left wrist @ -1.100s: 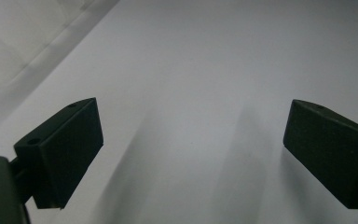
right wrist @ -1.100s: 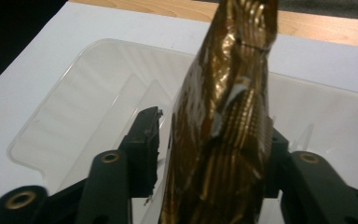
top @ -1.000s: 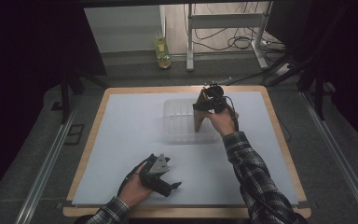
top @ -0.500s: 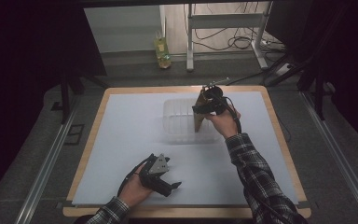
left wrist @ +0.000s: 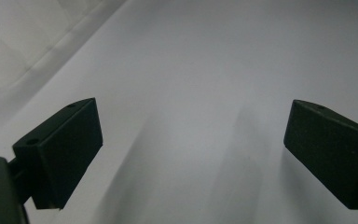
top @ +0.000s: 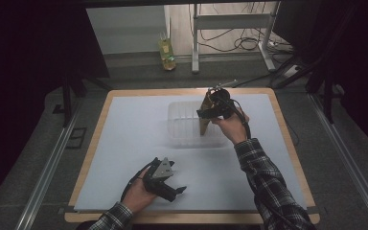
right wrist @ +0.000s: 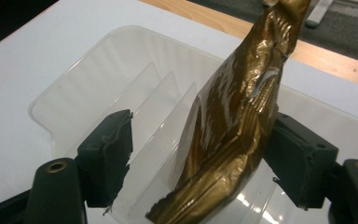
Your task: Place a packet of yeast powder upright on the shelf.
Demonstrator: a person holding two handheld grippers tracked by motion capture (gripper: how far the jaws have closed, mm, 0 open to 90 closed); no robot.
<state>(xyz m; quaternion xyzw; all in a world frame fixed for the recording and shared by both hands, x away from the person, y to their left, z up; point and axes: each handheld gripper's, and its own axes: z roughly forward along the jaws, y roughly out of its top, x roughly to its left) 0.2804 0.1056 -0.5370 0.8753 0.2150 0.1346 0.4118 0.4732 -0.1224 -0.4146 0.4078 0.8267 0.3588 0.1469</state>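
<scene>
Right hand-held gripper (right wrist: 196, 163) is seen with jaws parted around a gold foil pouch (right wrist: 233, 121), standing tilted in the clear divided tray (top: 184, 125) at far centre of the tabletop (top: 124, 143); grip uncertain; pouch may topple once freed; left hand-held gripper (left wrist: 191, 154) wide open, empty, near left.

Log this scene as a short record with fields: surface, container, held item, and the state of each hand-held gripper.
surface: white sheet over a wooden table
container: clear plastic tray with upright dividers
item: crinkled gold foil pouch, upright over the tray
right hand-held gripper: open, the pouch against one jaw, a gap at the other
left hand-held gripper: open, nothing between its jaws, low over the sheet
</scene>
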